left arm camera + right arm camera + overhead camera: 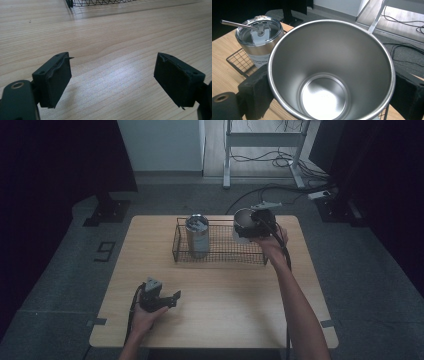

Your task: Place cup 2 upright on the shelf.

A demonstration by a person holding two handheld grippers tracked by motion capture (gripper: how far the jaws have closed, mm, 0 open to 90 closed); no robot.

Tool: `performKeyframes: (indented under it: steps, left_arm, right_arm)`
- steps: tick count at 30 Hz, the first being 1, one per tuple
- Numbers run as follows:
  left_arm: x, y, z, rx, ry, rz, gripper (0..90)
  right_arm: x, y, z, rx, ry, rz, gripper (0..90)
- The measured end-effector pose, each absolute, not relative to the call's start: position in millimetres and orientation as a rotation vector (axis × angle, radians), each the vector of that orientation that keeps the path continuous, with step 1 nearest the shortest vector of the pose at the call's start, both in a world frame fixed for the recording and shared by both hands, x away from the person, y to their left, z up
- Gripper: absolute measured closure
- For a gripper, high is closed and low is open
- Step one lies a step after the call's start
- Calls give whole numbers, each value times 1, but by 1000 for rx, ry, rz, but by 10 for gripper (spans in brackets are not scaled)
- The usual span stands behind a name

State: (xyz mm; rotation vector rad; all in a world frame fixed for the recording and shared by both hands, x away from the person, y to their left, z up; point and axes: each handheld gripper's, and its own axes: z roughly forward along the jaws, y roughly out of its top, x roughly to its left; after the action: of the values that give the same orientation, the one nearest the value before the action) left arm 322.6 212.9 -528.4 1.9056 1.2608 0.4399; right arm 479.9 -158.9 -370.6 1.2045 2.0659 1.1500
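Right gripper view is showing the right gripper point(329, 100) clamping an open steel cup point(332, 72) over the wire basket's point(220, 254) right end; rigid, slick, probably light, squeezing the wall below the rim is gripping best; left gripper point(112, 75) is idling with jaws apart.

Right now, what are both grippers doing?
Left gripper: open, holding nothing.
Right gripper: fingers shut on the open steel cup.

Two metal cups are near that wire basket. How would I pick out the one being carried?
Find the wire basket at the far side of the wooden table. At its right end, the right gripper clamps an open steel tumbler. Unlike the lidded tumbler standing in the basket's left end, it has no lid and is empty.
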Motion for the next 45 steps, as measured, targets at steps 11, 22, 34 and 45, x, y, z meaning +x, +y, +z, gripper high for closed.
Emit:
performKeyframes:
  steps: [11, 22, 34, 45]
  left_arm:
    - [323, 213, -529, 1908, 1264, 438, 146]
    - [321, 214, -526, 1893, 1257, 433, 146]
    - [321, 213, -528, 1895, 1257, 422, 146]
    - [322, 211, -530, 1900, 1257, 416, 146]
  right_arm:
    - [492, -157, -377, 1204, 2092, 1138, 68]
    - [510, -154, -383, 1228, 2106, 1112, 68]
    - [527, -150, -402, 1248, 2143, 1069, 68]
    - [536, -155, -420, 1277, 2161, 1056, 68]
